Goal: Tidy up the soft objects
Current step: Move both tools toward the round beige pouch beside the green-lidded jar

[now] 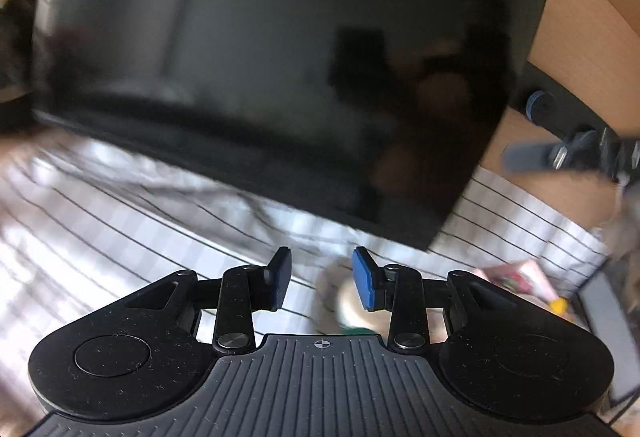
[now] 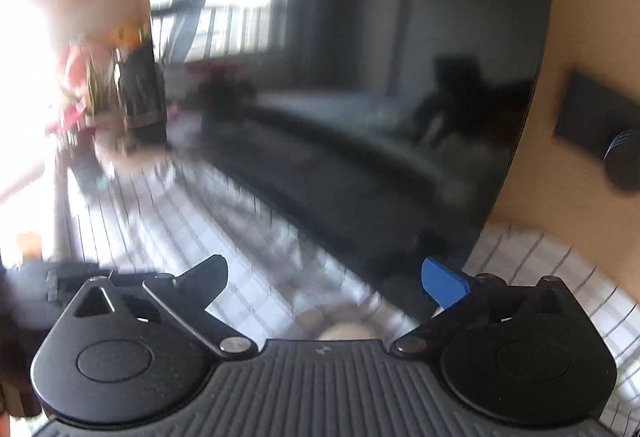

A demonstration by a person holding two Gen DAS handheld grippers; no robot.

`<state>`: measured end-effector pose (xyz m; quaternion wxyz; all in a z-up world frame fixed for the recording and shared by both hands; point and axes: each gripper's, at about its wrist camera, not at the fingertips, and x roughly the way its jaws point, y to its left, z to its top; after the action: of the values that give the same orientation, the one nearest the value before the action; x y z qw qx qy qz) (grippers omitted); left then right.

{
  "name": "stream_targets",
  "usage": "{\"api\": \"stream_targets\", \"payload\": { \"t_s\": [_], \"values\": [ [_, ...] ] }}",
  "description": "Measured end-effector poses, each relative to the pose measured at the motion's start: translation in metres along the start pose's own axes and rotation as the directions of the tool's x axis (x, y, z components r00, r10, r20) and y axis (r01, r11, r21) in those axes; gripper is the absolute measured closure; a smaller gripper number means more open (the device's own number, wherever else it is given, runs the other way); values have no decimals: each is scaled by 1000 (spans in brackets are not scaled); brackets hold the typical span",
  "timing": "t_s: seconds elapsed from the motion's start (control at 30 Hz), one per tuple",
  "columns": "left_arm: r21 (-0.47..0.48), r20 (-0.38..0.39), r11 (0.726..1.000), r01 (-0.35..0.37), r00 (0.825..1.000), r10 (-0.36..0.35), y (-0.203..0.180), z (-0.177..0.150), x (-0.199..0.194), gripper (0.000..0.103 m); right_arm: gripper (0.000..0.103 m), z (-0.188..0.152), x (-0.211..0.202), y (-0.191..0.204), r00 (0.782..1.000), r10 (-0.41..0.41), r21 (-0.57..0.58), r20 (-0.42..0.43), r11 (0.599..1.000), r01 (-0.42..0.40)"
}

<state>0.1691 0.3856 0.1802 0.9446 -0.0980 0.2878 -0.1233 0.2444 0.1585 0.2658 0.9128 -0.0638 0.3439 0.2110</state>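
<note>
Both views are smeared by motion blur. The left gripper (image 1: 322,279) has its jaws partly apart with nothing between the pads; ahead of it a large dark screen (image 1: 280,69) stands over a white cloth with thin dark lines (image 1: 120,221). Just below its right finger lies a pale, rounded soft object (image 1: 344,301), too blurred to identify. The right gripper (image 2: 326,285) is spread wide and empty, with a pale fuzzy soft thing (image 2: 340,321) just under its jaws on the same cloth.
</note>
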Motion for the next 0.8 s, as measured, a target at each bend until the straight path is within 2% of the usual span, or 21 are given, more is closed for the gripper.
{"api": "stream_targets", "payload": {
  "t_s": [0.07, 0.13, 0.23, 0.27, 0.3, 0.37, 0.43, 0.53, 0.67, 0.8],
  "values": [
    [-28, -73, 998, 64, 995, -65, 2, -1, 26, 66, 0, -13, 25, -8, 995, -31, -10, -94, 999, 31],
    [-44, -150, 993, 112, 982, -117, 0, -3, 55, 66, 0, -28, 46, -16, 982, -71, -35, -174, 997, 66],
    [-42, -250, 989, 139, 957, -145, -7, -3, 101, 66, 0, -48, 79, -40, 960, -118, -10, -254, 993, 119],
    [-39, -276, 989, 143, 950, -148, -8, -3, 116, 66, 4, -53, 89, -48, 952, -115, 16, -284, 992, 125],
    [-34, -303, 988, 150, 941, -153, -11, -3, 131, 66, 9, -57, 97, -57, 946, -107, 47, -305, 991, 127],
    [-13, -349, 987, 161, 924, -155, -15, -2, 159, 66, 47, -67, 110, -70, 943, -85, 88, -323, 989, 119],
    [6, -381, 987, 158, 913, -143, -17, -3, 181, 66, 65, -74, 115, -80, 939, -74, 110, -337, 987, 117],
    [23, -402, 984, 174, 903, -151, -20, 0, 206, 66, 65, -77, 116, -83, 941, -43, 114, -336, 990, 86],
    [63, -423, 979, 191, 894, -147, -22, -3, 222, 66, 65, -90, 92, -53, 965, -12, -62, -261, 998, -5],
    [100, -428, 975, 197, 893, -137, -20, -3, 235, 66, 65, -118, 81, -24, 967, 39, -154, -253, 985, -80]
  ]
}}
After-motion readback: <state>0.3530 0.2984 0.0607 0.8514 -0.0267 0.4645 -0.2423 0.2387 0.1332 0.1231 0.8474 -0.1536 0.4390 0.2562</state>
